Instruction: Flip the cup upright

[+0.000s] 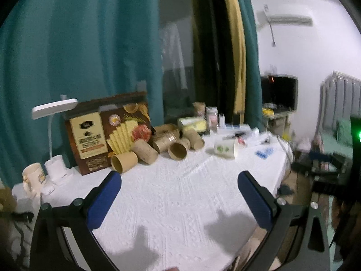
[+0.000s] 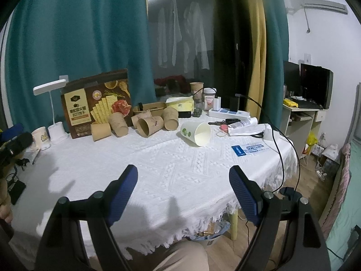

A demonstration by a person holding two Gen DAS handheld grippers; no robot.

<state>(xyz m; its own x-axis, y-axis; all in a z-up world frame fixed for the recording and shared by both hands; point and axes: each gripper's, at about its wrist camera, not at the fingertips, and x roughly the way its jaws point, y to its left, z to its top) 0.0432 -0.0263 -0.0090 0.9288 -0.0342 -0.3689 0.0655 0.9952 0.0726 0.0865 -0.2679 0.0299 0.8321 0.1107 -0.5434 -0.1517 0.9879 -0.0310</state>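
Note:
A white paper cup with a green leaf print lies on its side on the white tablecloth, its mouth turned toward the front right. It also shows, blurred, in the left wrist view. My right gripper is open and empty, held above the table's front edge, well short of the cup. My left gripper is open and empty over the cloth, also well short of the cup.
Several brown paper cups lie tipped over behind the white cup, in front of a brown food box. A white desk lamp and a mug stand at the left. A power strip, scissors, cards and a black cable lie at the right.

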